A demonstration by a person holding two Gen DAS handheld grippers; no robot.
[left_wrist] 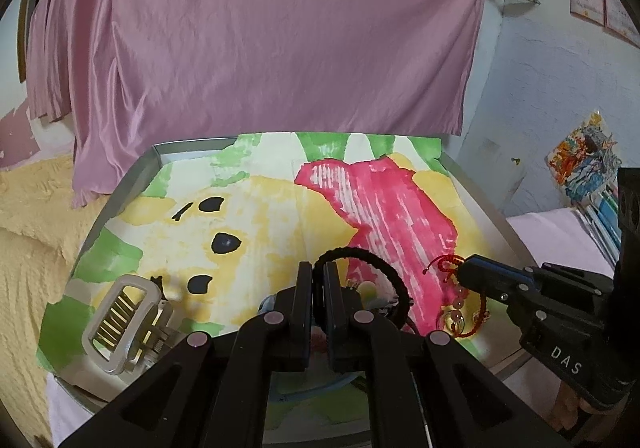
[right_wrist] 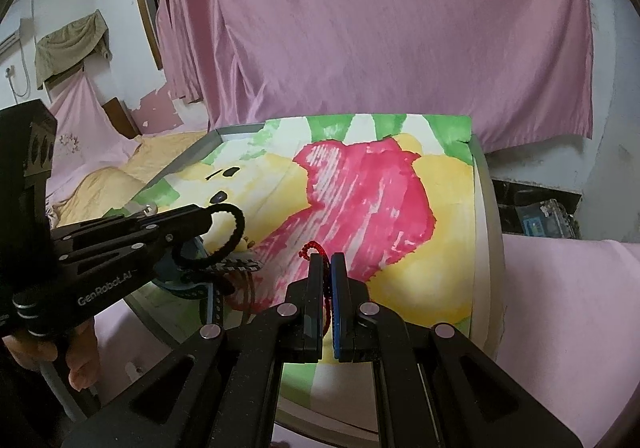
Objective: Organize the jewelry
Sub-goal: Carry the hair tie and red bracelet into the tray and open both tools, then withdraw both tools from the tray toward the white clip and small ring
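My left gripper (left_wrist: 318, 268) is shut on a black braided bracelet (left_wrist: 384, 268), which loops out to the right above the painted table cover. In the right wrist view the same gripper (right_wrist: 208, 218) holds the black loop (right_wrist: 234, 232) at the left. My right gripper (right_wrist: 327, 260) is shut on a red cord bracelet (right_wrist: 310, 248), whose knot pokes out past the tips. In the left wrist view it (left_wrist: 460, 272) comes in from the right, with the red cord (left_wrist: 448, 266) and its clear beads (left_wrist: 456, 308) hanging below. More jewelry lies in a round blue dish (right_wrist: 188, 284) under the left gripper.
A white hair claw clip (left_wrist: 124, 324) lies at the front left of the tray-like table (left_wrist: 132, 176). The cover is painted yellow, pink and green. A pink curtain (left_wrist: 260, 40) hangs behind. Yellow bedding (left_wrist: 32, 228) lies to the left, books (left_wrist: 600, 216) to the right.
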